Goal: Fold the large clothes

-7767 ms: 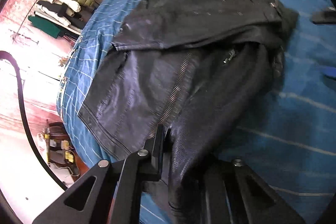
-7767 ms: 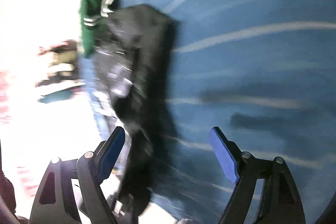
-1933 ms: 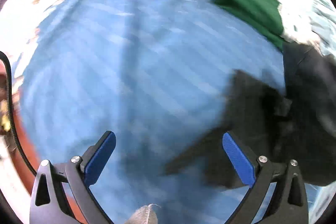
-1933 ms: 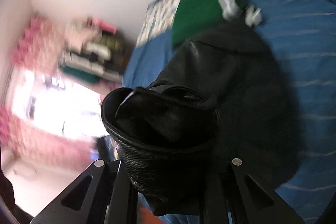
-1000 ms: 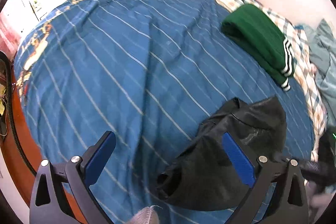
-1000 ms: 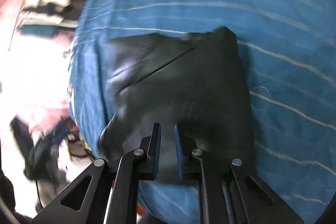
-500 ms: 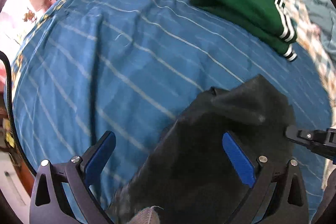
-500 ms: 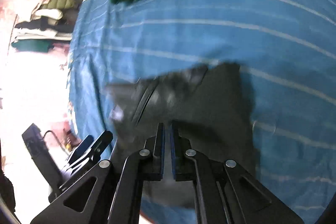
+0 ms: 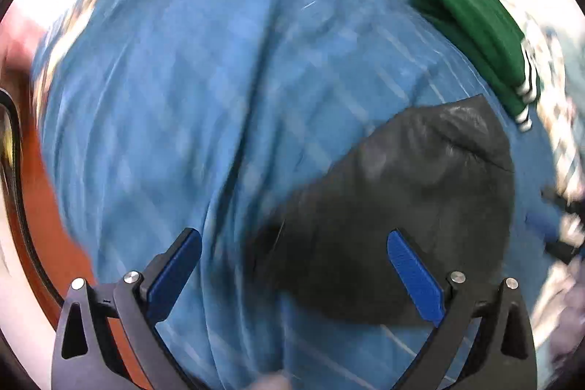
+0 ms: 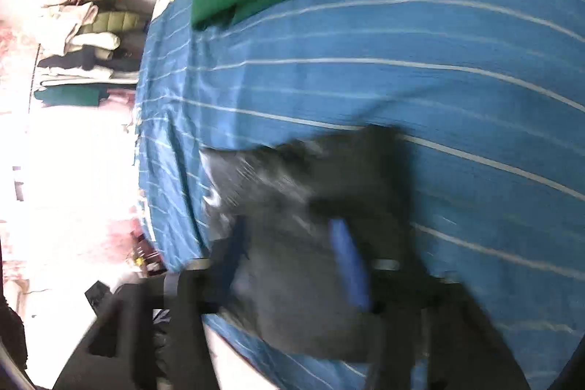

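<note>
1. While its 2 blue pads stand wide apart, the left gripper (image 9: 294, 264) holds nothing and hovers over the blue striped bedspread (image 9: 190, 105); its right pad overlaps the near edge of the black leather jacket (image 9: 413, 203) in the view, but contact cannot be judged.
2. Motion blur smears the right gripper (image 10: 292, 265), yet its 2 blue pads show a clear gap with the jacket (image 10: 310, 243) beneath; nothing seems pinched.
3. Count: 1 black jacket, folded into a compact bundle, lying on the bedspread (image 10: 438, 90) near its near edge.
4. 1 folded green garment (image 9: 475, 35) with white stripes lies farther back, to the right in the left wrist view, apart from the jacket.
5. At far left in the right wrist view, 1 stack of folded clothes (image 10: 84, 42) sits beyond the bed; its pieces are too small to count.
</note>
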`<action>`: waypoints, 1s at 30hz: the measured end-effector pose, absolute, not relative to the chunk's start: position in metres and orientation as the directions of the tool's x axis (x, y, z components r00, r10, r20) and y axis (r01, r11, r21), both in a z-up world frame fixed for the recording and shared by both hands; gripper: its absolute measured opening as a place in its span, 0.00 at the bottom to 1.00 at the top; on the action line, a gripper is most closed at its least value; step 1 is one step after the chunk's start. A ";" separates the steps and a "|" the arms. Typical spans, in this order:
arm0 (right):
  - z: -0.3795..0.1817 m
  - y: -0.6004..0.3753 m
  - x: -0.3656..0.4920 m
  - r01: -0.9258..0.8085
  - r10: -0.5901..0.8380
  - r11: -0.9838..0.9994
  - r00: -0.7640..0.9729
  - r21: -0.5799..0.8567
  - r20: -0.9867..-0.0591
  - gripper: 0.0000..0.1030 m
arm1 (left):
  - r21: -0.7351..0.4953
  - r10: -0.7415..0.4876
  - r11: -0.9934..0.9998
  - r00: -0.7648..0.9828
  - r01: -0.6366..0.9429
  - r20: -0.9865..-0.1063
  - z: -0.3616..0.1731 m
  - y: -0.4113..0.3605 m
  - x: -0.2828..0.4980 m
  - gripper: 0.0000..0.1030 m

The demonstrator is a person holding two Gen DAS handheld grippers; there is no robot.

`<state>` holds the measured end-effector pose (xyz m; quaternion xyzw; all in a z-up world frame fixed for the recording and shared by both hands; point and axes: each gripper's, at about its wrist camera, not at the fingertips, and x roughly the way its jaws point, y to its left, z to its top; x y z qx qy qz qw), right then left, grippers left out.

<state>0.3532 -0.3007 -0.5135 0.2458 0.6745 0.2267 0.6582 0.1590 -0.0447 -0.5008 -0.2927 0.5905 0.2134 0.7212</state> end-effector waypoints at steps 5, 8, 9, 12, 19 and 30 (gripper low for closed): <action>-0.527 -0.359 0.314 0.138 0.620 0.778 -0.017 0.612 -0.784 0.58 | -0.395 -0.277 0.493 0.291 -0.775 -0.916 -0.550 -0.045 0.128 1.00; -0.548 -0.373 0.300 0.195 0.611 0.781 -0.035 0.594 -0.791 0.58 | -0.439 -0.274 0.411 0.351 -0.799 -0.895 -0.573 -0.047 0.137 0.82; -0.554 -0.377 0.296 0.194 0.612 0.780 -0.042 0.595 -0.790 0.58 | -0.424 -0.239 0.405 0.354 -0.810 -0.904 -0.574 -0.046 0.141 0.68; -0.569 -0.372 0.290 0.198 0.639 0.761 -0.064 0.618 -0.767 0.58 | -0.402 -0.134 0.420 0.383 -0.813 -0.914 -0.557 -0.051 0.142 0.26; -0.608 -0.347 0.301 0.107 0.730 0.683 -0.141 0.723 -0.669 0.76 | -0.428 -0.132 0.454 0.416 -0.781 -0.900 -0.551 -0.060 0.109 0.20; -0.653 -0.289 0.333 0.041 0.858 0.496 -0.177 0.867 -0.482 0.57 | -0.455 -0.169 0.522 0.435 -0.722 -0.885 -0.558 -0.048 0.126 0.20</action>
